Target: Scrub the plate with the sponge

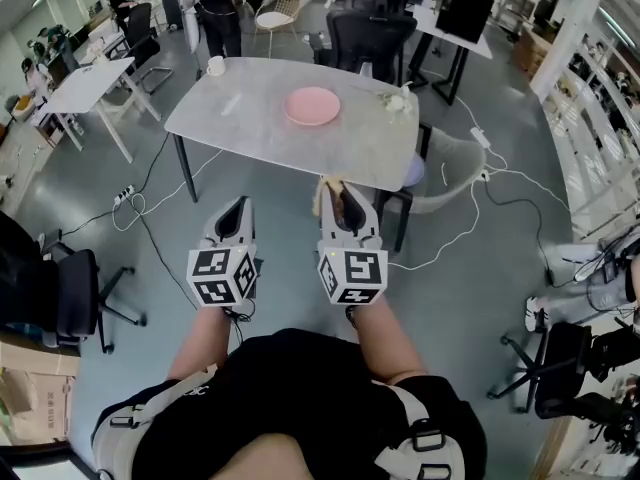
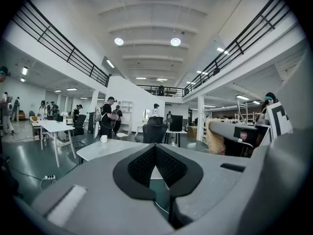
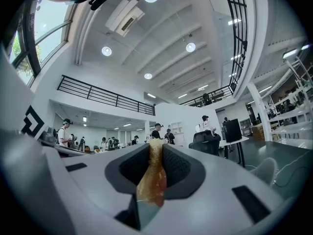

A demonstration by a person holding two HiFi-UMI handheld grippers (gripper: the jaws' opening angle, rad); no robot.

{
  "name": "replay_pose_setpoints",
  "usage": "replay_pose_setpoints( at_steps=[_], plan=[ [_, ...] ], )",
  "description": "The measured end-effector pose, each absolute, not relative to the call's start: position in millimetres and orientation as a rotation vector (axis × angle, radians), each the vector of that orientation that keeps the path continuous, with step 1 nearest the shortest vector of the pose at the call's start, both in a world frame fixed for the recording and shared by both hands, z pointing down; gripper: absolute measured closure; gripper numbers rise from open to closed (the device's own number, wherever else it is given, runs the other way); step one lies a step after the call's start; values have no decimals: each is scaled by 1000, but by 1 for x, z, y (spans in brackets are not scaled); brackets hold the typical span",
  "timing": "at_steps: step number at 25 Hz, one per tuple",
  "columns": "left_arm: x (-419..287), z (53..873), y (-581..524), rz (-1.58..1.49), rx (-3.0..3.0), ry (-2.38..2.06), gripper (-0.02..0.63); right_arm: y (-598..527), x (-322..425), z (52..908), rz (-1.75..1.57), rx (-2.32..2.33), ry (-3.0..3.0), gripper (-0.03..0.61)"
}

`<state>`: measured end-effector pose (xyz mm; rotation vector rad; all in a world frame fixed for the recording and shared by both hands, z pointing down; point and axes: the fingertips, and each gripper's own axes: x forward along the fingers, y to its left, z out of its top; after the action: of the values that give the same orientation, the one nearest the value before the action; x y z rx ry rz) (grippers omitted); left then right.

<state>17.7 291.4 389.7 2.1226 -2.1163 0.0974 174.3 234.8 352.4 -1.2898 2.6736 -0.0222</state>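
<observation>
Pink plate sits on the grey marbled table, well ahead of both grippers and touched by neither. The right gripper pinches a tan sponge between its jaws. The left gripper hangs just beside it, jaws pressed together on nothing.

The head view looks steeply down past the left gripper and right gripper toward the desk ahead. Each gripper view peers close along its own jaws, tilted upward; the left one shares that desk.
</observation>
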Motion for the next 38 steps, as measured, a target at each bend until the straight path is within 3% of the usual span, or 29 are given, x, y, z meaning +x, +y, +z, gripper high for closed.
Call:
replay_pose_setpoints(
  at_steps=[21, 29, 38],
  plan=[
    [-63, 402, 291, 109, 2199, -2075, 611, 233, 102, 356, -34, -1372, 2614, 503],
    [-90, 411, 205, 131, 2154, -2084, 611, 142, 68, 363, -21, -1349, 2662, 503],
    [-98, 404, 34, 126, 2139, -2093, 611, -32, 50, 359, -36, -1303, 2702, 503]
  ],
)
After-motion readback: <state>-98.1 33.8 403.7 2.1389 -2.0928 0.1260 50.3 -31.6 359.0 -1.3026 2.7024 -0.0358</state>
